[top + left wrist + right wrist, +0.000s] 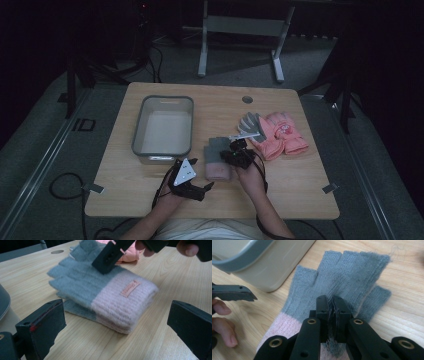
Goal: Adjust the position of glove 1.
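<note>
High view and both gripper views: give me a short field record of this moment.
surface: wooden table
held item: grey and pink knit glove, lying flat
right hand-held gripper: shut, pinching the glove's grey knit
left hand-held gripper: open, jaws wide apart, facing the glove's pink cuff, not touching it
bin: grey-rimmed, left of the glove, nothing seen inside
other gloves: pink ski gloves at the right

Fingerless knit gloves (218, 159), grey upper part with pink ribbed cuff; stacked flat as a pair on the wooden table, just right of the bin. Small pink label on the cuff; the grey knit is pinched at mid-palm
</note>
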Tool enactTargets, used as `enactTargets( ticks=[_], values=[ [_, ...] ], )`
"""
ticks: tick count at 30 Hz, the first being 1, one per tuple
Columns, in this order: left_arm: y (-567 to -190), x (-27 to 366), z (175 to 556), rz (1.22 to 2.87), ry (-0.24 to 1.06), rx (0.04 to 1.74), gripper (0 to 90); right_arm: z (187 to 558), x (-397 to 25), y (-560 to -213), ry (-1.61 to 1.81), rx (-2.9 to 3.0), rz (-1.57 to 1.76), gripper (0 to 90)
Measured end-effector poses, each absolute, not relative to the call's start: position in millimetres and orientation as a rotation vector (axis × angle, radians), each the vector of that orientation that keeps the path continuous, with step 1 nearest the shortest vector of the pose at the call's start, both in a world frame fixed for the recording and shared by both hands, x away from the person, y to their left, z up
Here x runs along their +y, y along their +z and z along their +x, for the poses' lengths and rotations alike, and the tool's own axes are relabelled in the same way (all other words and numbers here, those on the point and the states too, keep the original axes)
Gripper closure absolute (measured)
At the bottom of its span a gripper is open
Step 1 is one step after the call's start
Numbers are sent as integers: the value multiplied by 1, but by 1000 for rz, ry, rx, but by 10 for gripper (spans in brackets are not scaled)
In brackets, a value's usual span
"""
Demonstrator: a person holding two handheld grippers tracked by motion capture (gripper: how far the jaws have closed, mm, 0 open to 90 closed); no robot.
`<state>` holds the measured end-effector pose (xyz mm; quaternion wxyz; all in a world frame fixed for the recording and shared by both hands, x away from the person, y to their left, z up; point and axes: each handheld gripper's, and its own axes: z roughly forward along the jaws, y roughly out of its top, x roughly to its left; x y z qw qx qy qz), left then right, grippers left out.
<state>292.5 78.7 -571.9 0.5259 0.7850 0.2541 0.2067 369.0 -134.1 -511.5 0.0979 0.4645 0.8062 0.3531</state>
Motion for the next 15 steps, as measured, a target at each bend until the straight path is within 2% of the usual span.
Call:
enactTargets(
  ticks=[15],
  values=[
    [-572,79,292,1877,493,608,11,378,-135,-531,996,2427,1413,843]
  ],
)
